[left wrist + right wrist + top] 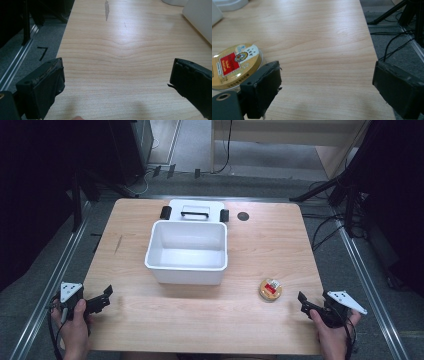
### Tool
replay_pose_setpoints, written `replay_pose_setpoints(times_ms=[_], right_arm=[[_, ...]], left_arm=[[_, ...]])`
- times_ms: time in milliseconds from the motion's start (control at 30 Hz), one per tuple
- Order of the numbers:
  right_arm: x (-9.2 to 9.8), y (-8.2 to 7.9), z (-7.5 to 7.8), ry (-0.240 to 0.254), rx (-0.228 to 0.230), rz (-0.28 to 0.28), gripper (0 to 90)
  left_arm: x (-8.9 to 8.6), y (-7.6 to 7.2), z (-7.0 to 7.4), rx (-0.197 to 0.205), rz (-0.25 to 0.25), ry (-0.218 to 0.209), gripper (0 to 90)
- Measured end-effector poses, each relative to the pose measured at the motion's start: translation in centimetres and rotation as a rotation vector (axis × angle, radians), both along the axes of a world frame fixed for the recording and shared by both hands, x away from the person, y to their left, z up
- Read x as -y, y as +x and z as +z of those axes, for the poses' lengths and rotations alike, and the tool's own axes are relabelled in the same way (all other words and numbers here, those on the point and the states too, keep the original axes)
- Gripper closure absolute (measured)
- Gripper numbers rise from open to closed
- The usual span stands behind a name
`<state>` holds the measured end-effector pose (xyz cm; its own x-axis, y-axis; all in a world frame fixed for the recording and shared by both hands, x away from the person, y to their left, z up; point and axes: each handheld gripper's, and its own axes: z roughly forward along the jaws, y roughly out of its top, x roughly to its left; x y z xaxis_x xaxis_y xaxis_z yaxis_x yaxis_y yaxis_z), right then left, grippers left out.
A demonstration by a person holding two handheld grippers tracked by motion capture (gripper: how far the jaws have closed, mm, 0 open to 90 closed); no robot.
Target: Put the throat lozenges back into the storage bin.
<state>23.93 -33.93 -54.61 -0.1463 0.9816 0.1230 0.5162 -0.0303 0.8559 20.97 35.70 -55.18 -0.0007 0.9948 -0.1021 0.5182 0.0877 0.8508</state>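
A white rectangular bin point(187, 251) stands open in the middle of the wooden table point(150, 315). Behind it lies its white lid point(195, 211) with a handle and black side clips. A small round golden tin point(270, 290) with a red label rests at the right front; it also lies at the left edge of the right gripper view point(234, 65). My left gripper point(102, 300) sits open at the left front corner, nothing between its jaws point(117, 77). My right gripper point(306, 304) is open just right of the tin, jaws apart over bare wood point(327, 85).
A small dark round spot point(243, 216) marks the table's back right. Metal rails point(55, 270) run along both sides of the table. Cables point(325, 232) and black stands lie on the grey floor to the right. A scratch point(106, 10) marks the wood ahead of the left gripper.
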Motion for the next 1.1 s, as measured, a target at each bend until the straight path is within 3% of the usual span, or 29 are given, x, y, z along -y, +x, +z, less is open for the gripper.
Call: replay_pose_setpoints(times_ms=[133, 300, 333, 433, 467, 533, 667, 800, 833, 867, 900, 933, 967, 1000, 1100], right_arm=[[-0.8, 0.2, 0.0, -0.057, -0.034, 0.028, 9.0], [-1.5, 0.3, 0.2, -0.072, -0.074, 0.065, 9.0], [-1.8, 0.6, 0.6, -0.061, -0.104, 0.092, 9.0], [-1.9, 0.9, 1.0, -0.073, -0.130, 0.101, 9.1], [-2.0, 1.4, 1.4, -0.075, -0.165, 0.108, 9.1], [-2.0, 1.6, 1.6, -0.083, -0.173, 0.115, 9.1], [-2.9, 2.5, 2.9, -0.148, -0.275, 0.191, 9.1], [-4.1, 3.1, 4.0, -0.252, -0.370, 0.276, 9.0], [-4.1, 3.1, 4.0, -0.252, -0.370, 0.276, 9.0], [-4.8, 3.4, 4.3, -0.298, -0.415, 0.316, 9.0], [-4.8, 3.4, 4.3, -0.298, -0.415, 0.316, 9.0], [-5.5, 3.8, 4.6, -0.342, -0.452, 0.350, 9.0], [-5.5, 3.8, 4.6, -0.342, -0.452, 0.350, 9.0], [-6.2, 4.1, 4.9, -0.379, -0.495, 0.376, 9.0], [-6.9, 4.5, 5.1, -0.415, -0.534, 0.402, 9.0]], left_arm=[[0.0, 0.0, 0.0, -0.003, -0.002, -0.001, 0.0], [0.0, 0.1, 0.0, -0.008, -0.002, -0.003, 0.0], [0.0, 0.1, 0.0, -0.008, -0.001, -0.004, 0.0], [-0.1, 0.1, 0.0, -0.008, -0.002, -0.007, 0.0], [-0.1, 0.1, 0.0, -0.005, -0.002, -0.011, 0.0], [-0.1, 0.1, 0.0, -0.004, -0.002, -0.014, 0.0], [-0.2, 0.1, 0.0, -0.010, -0.003, -0.016, 0.0], [-0.3, 0.1, 0.0, -0.012, -0.001, -0.017, 0.0], [-0.3, 0.1, 0.0, -0.013, -0.001, -0.018, 0.0], [-0.3, 0.1, 0.0, -0.012, 0.000, -0.021, 0.0], [-0.3, 0.1, 0.0, -0.012, 0.000, -0.021, 0.0], [-0.3, 0.1, 0.0, -0.010, -0.001, -0.024, 0.0], [-0.3, 0.1, 0.0, -0.010, -0.001, -0.024, 0.0], [-0.3, 0.1, 0.0, -0.010, 0.000, -0.025, 0.0], [-0.4, 0.1, -0.1, -0.009, -0.002, -0.029, 0.0]])
